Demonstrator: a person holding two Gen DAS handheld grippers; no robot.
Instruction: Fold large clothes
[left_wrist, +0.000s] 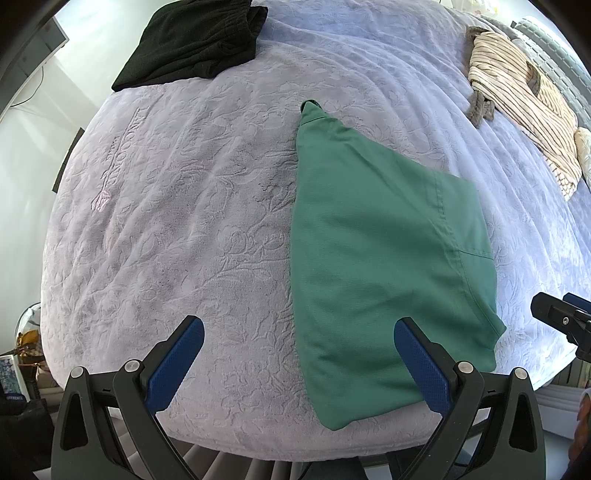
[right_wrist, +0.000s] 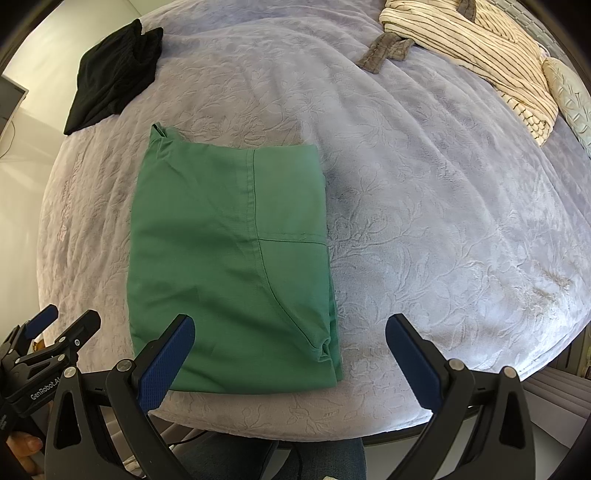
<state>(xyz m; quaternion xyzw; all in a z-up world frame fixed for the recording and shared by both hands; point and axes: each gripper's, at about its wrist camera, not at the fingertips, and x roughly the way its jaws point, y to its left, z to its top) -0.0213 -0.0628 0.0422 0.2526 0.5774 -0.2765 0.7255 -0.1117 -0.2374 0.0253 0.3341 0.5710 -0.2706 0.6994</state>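
Observation:
A green garment (left_wrist: 384, 258) lies folded into a flat rectangle on the lilac bedspread (left_wrist: 184, 221), near the bed's front edge. It also shows in the right wrist view (right_wrist: 229, 258). My left gripper (left_wrist: 299, 325) is open and empty, held above the bed's front edge, with its right finger over the garment's near corner. My right gripper (right_wrist: 290, 323) is open and empty, held above the garment's near right part. The left gripper also shows at the lower left of the right wrist view (right_wrist: 62, 325). The right gripper's tip shows at the right edge of the left wrist view (left_wrist: 561, 317).
A folded black garment (left_wrist: 195, 40) lies at the far left of the bed. A cream striped robe (left_wrist: 524, 107) with a grey belt lies at the far right, beside a pale pillow (right_wrist: 569, 96). The bed edge drops off just below the grippers.

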